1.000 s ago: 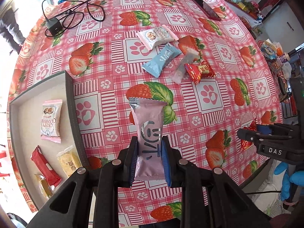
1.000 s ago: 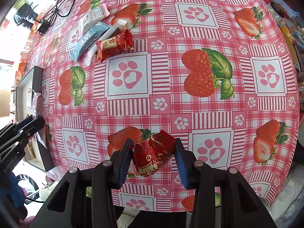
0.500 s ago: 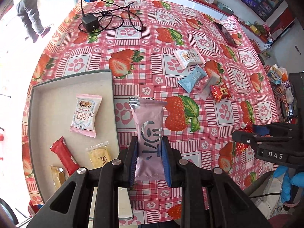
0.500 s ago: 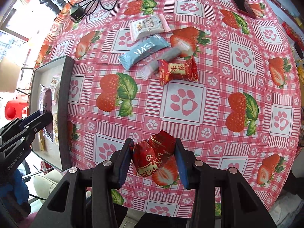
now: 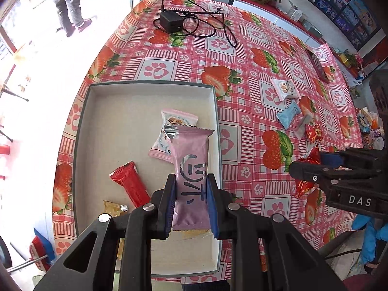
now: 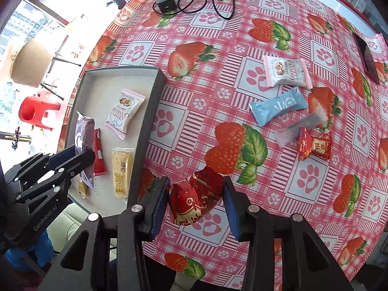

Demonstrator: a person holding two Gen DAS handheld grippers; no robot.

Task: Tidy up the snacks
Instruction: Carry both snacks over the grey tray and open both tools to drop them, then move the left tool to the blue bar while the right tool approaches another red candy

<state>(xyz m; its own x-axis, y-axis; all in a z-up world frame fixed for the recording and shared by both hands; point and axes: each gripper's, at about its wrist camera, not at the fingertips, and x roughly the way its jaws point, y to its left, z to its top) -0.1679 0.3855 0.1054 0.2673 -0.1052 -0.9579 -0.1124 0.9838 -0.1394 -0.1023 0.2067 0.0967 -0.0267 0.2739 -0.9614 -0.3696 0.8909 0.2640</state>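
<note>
My left gripper [image 5: 190,205] is shut on a pink snack bar [image 5: 191,169] and holds it above the grey tray [image 5: 121,89], over its right part. The tray holds a pink-white cracker pack [image 5: 169,126], a red bar [image 5: 129,185] and yellow packs [image 6: 123,169]. My right gripper [image 6: 196,206] is shut on a red candy pack [image 6: 197,196], held above the tablecloth just right of the tray [image 6: 155,92]. On the table lie a white-pink pack [image 6: 286,71], a blue pack [image 6: 277,108], a clear wrapper [image 6: 299,128] and a red candy [image 6: 314,145].
A black charger with its cable [image 5: 171,21] lies at the far side of the table. A dark phone-like object [image 6: 368,55] lies at the far right. A red stool [image 6: 36,110] and a cardboard box [image 6: 29,63] stand on the floor beyond the left edge.
Both grippers moved left with their snacks. The pink bar went from above the tablecloth to above the tray. The red candy pack came close to the tray's right wall.
</note>
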